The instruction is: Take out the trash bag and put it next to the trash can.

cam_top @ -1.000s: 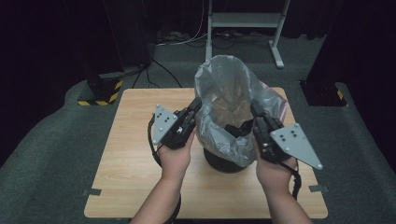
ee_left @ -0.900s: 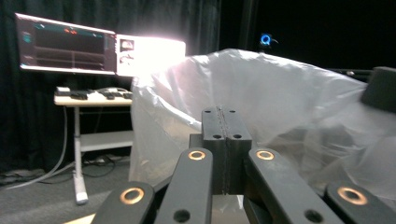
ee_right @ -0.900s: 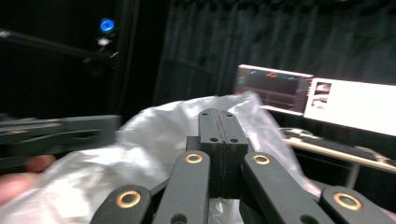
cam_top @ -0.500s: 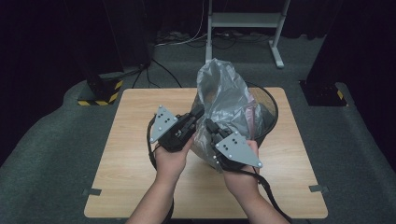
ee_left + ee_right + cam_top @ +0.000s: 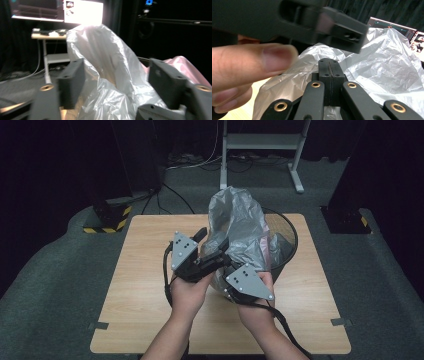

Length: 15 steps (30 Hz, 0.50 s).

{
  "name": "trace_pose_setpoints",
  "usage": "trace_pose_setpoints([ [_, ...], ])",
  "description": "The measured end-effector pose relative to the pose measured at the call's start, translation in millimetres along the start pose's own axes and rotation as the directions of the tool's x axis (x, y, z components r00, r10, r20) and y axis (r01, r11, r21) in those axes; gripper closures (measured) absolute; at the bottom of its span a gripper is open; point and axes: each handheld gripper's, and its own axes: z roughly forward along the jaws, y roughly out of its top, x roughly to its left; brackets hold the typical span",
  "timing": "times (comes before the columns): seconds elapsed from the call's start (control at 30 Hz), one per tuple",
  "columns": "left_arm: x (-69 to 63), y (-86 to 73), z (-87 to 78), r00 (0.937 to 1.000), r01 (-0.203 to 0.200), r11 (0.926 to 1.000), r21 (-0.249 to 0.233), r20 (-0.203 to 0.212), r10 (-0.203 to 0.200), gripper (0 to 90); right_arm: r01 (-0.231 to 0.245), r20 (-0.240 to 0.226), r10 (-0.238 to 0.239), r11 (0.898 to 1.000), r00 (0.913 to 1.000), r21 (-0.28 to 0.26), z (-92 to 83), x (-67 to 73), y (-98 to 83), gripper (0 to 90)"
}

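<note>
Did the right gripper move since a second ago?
Yes. The right gripper slid left across the bin, from its right side toward the left gripper, pulling the plastic bag along.

Wire basket (image 5: pixel 285 227) largely behind the plastic bag (image 5: pixel 240 227); blurred fingers (image 5: pixel 244 62) in the right gripper view

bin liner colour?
Translucent silvery-grey plastic bag, crinkled; a pink patch sits beside it. Clearest in the left gripper view.
</note>
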Motion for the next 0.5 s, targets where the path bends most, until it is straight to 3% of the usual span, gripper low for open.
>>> trace_pose_setpoints([
  [0.1,0.3,-0.3,7.1,0.9992,0.022,0.9971,0.073,0.032,-0.025,25.8,0.003,-0.002,-0.003,1.000,1.0000,0.001,0.2,0.3,-0.1,90.0],
  [0.17,-0.8,-2.5,10.6,0.9989,0.010,0.9940,0.109,0.044,-0.015,36.4,0.006,-0.004,-0.006,1.000,1.0000,0.002,0.5,0.6,-0.2,90.0],
  [0.27,1.1,-1.8,9.5,0.9982,0.018,0.9936,0.112,0.054,-0.024,56.1,0.019,-0.005,-0.019,1.000,0.9998,0.004,0.5,1.2,-0.7,90.0],
  [0.5,13.2,-2.1,9.2,0.9892,0.094,0.9911,0.095,0.103,-0.104,84.2,0.024,-0.016,-0.024,1.000,0.9996,-0.015,-5.8,-2.9,-0.5,87.0],
])
